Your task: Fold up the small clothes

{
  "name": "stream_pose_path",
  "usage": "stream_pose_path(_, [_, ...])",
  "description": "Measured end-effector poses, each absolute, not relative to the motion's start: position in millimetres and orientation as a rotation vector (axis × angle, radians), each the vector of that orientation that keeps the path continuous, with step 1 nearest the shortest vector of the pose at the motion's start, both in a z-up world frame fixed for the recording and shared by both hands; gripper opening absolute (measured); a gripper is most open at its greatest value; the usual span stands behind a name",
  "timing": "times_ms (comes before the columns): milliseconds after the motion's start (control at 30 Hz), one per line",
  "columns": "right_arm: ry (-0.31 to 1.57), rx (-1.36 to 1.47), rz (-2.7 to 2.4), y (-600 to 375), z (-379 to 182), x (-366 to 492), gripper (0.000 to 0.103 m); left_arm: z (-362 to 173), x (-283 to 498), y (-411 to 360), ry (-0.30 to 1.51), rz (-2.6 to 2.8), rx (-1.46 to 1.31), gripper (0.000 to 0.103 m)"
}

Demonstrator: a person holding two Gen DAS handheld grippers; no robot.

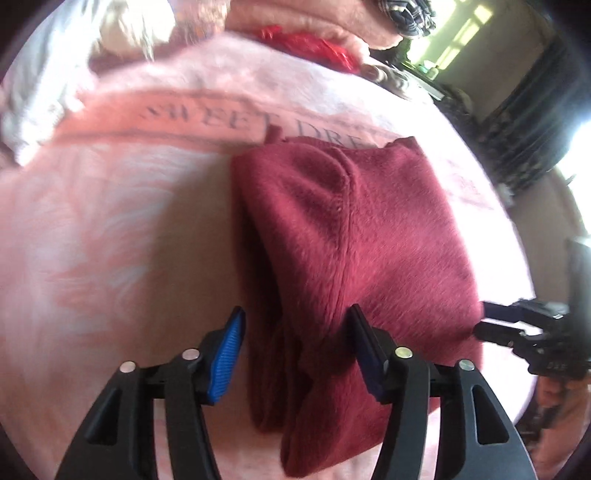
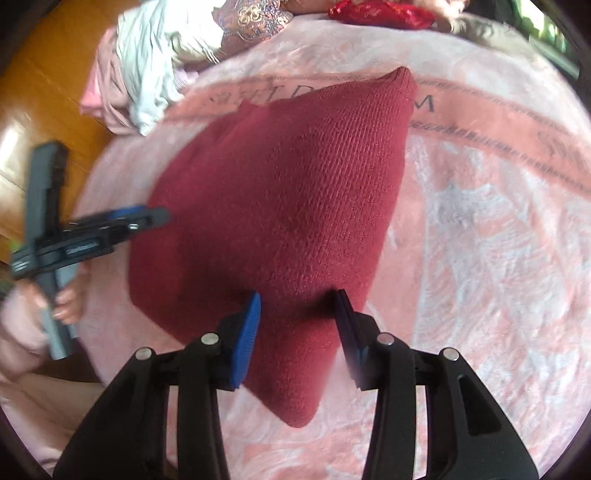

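Behind red garment, heaped clothes

Home bedroom, pink blanket, wooden floor

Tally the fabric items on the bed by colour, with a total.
Dark red: 1, the folded garment
Bright red: 1, the shiny bundle
Pink: 1, the blanket
White: 1, the crumpled cloth
Patterned: 1, the cushion
Total: 5

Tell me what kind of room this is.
Probably a bedroom at home. A plush pink blanket printed with lettering covers a bed-like surface, a heap of clothes sits at its far edge, and a wooden floor shows beside it.
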State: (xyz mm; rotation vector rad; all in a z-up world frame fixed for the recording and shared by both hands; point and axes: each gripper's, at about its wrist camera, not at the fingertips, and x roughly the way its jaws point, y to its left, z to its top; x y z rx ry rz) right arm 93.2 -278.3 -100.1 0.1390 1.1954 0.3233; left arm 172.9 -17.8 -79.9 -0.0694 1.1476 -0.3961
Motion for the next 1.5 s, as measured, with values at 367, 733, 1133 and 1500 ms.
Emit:
stream_pose_path(367, [1.188, 0.142, 0.232, -277.9, -143.7, 97.3, 0.057, -114.9, 171.5, -26.0, 1.087, -0.334, 0.033, 0.078])
stream_pose_path(733, [1.090, 0.128, 0.174, -288.8, -82.4, 55.1, 0.069, -67.0, 133.1, -7.4, 1.037, -0.228, 0.028, 0.086])
stream_pose_path(1133, [1.015, 0.177, 0.055, -264.6, -17.9, -11.3, 0.089, 6.6, 62.1, -10.4, 1.007, -0.051, 0.147, 0.091])
stream_pose_path(1500, [0.980, 0.165, 0.018, -250.0, -26.6, -57.0, 0.089, 8.7, 17.8, -5.2, 0.999, -0.042, 0.125, 0.093])
